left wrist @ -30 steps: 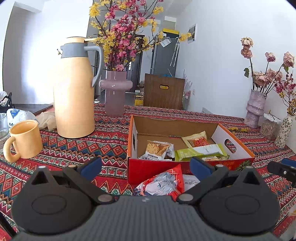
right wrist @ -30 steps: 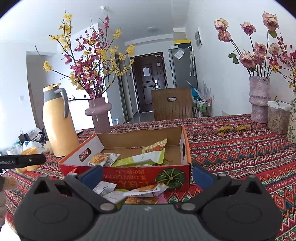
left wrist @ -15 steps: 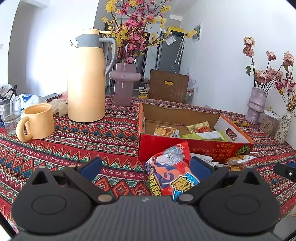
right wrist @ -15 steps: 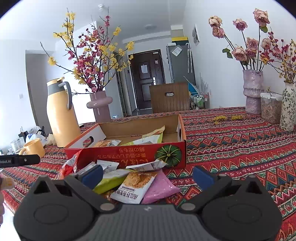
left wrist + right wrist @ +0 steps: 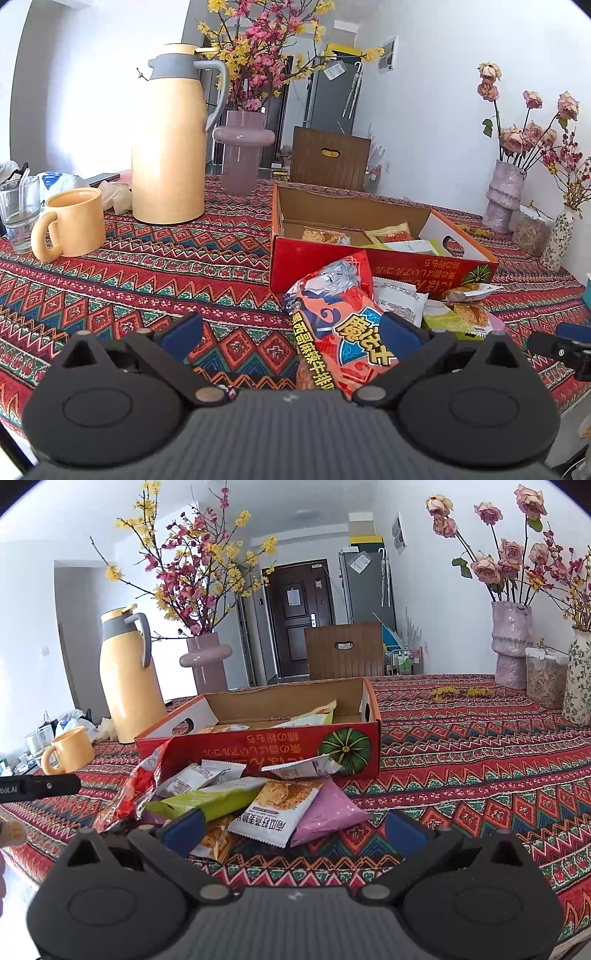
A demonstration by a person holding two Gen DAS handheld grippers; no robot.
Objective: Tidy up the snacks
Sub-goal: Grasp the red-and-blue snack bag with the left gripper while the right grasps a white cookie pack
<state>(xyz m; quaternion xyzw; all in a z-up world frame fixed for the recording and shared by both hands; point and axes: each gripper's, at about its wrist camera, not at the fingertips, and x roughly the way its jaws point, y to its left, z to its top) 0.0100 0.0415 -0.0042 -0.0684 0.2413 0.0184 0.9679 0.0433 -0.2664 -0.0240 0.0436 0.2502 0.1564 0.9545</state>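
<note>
Hovering left tongs (image 5: pixel 290 328) agape | right tongs (image 5: pixel 295 829) agape | snacks (image 5: pixel 236 797) below

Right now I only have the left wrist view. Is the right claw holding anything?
Observer: No. The right claw is open, with nothing gripped between its fingers.
Operator: What's closest in front of it?
Observer: A white oat-snack packet, lying flat and overlapping a pink packet.
Operator: Is the pink one in the box?
Observer: No. It lies on the tablecloth in front of the red box.
</note>
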